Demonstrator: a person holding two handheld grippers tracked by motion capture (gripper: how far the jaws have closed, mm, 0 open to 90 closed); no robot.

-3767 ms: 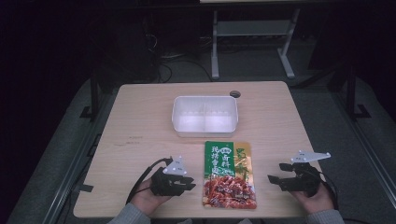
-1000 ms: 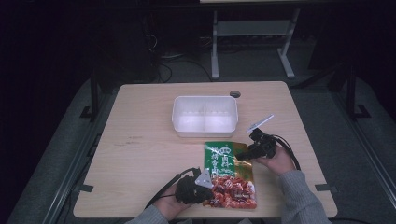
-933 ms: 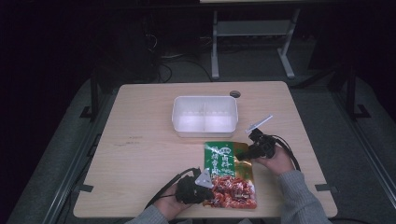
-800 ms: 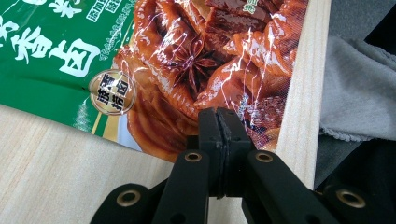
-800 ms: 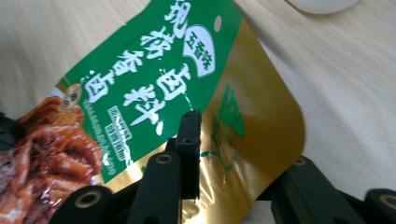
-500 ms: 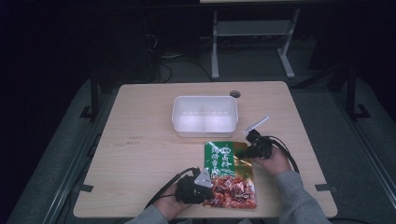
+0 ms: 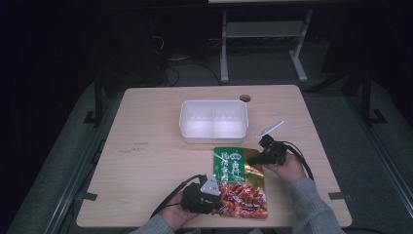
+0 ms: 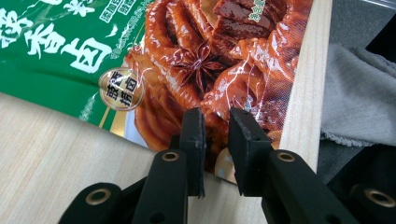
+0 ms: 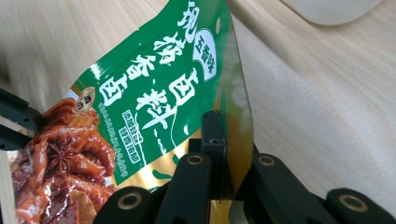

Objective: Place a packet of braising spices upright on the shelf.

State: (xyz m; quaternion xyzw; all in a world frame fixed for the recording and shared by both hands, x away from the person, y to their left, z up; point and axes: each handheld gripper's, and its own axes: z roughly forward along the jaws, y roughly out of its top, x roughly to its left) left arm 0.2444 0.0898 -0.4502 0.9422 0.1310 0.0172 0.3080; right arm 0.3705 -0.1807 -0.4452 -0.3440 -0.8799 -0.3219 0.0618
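1. The food packet (image 7: 239, 183), green above and red below, lies on the table (image 7: 146, 161) in the lower centre of the high view, just under the white box (image 7: 213, 121).
2. The right gripper (image 7: 265, 155) is clenched on the packet's gold right edge, at the right of centre; in the right gripper view this edge is lifted off the wood.
3. The left gripper (image 7: 217, 195) is at the packet's lower left corner. Its jaws have just been opening; a gap shows between them with the packet's edge there, not pressed.
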